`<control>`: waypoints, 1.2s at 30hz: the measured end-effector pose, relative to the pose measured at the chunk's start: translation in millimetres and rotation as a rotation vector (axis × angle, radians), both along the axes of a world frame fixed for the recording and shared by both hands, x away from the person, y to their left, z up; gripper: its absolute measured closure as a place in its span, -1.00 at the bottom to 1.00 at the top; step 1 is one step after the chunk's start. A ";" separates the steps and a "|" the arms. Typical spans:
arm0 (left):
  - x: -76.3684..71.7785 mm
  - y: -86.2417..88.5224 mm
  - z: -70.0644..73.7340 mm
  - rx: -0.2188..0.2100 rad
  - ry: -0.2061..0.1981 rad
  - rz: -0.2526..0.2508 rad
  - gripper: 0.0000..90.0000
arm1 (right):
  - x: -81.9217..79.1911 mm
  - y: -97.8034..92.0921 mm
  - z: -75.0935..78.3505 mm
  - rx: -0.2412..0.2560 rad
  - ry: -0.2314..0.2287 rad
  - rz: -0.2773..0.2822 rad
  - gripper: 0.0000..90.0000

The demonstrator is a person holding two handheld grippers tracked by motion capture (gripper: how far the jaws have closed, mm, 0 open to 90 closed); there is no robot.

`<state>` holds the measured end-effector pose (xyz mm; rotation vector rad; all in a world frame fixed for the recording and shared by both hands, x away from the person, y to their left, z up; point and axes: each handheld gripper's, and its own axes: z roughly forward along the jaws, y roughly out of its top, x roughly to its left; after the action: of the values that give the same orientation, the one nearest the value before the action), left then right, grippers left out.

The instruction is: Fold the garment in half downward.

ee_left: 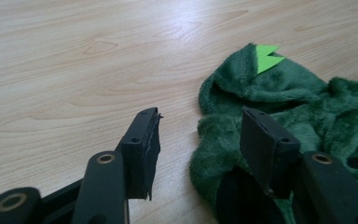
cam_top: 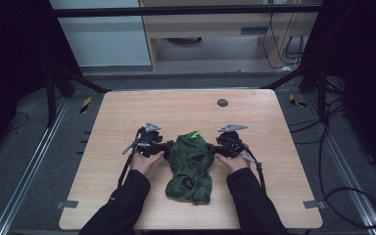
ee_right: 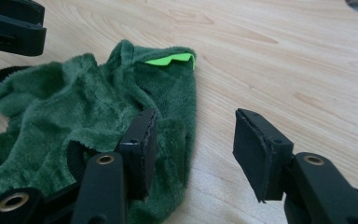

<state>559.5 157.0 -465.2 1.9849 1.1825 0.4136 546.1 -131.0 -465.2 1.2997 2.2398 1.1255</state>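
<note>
A crumpled green fleece garment (cam_top: 190,168) lies at the centre of the wooden table (cam_top: 127,112), toward the lower middle of the high view; its folds hide its shape, so what kind of garment it is stays hard to tell. A bright green tag (cam_top: 194,134) shows at its upper edge. The left gripper (ee_left: 198,135) stands wide open at the cloth's left edge, one jaw over the fleece, gripping nothing. The right gripper (ee_right: 193,135) is likewise open at the right edge. A dark round disc (cam_top: 222,102) sits well apart, above
</note>
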 end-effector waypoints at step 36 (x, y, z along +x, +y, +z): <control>6.9 -22.4 -25.2 0.058 0.121 -0.046 0.84 | 7.3 13.9 -28.4 -0.033 0.116 0.052 0.68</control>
<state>566.4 134.6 -490.3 2.1079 1.2093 0.3109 553.4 -117.1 -493.6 1.3323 2.3777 1.0511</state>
